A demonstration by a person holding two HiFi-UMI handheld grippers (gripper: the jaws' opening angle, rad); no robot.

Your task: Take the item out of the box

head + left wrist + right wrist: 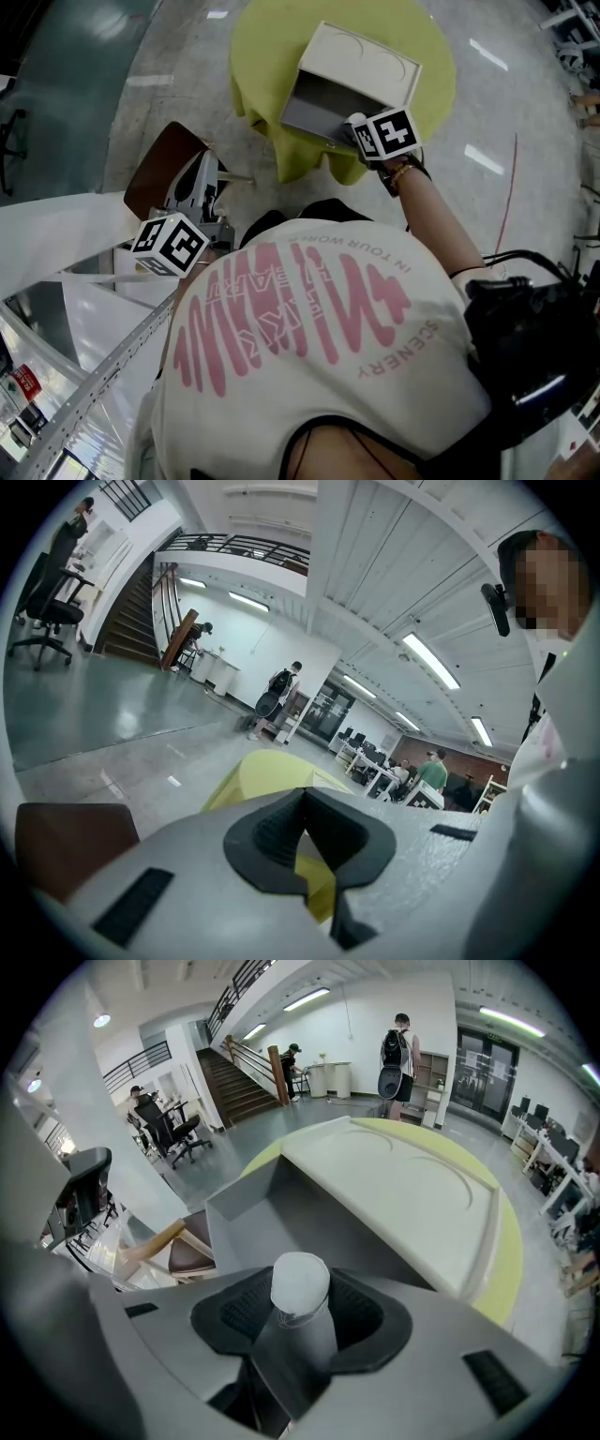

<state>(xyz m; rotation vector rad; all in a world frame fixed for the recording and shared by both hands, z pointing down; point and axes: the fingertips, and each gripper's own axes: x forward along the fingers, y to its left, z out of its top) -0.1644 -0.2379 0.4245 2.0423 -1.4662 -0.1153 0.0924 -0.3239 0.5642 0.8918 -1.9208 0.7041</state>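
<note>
Right gripper view, right tongs (300, 1309) pinching a white-capped bottle (300, 1283) in front of the open box (403, 1185) on the yellow counter (511, 1260), left tongs (302, 810) sitting pressed together, holding nothing

The small grey bottle (298, 1335) with a round white cap sits between the jaws of the right gripper (300, 1307), cap pointing away. The white box (412, 1194) lies right ahead, its grey open side facing the gripper.

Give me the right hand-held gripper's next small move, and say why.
Probably draw the right hand-held gripper back and up, out of the box: its jaws grip the white-capped bottle, which sits over the box's open grey inside.
</note>
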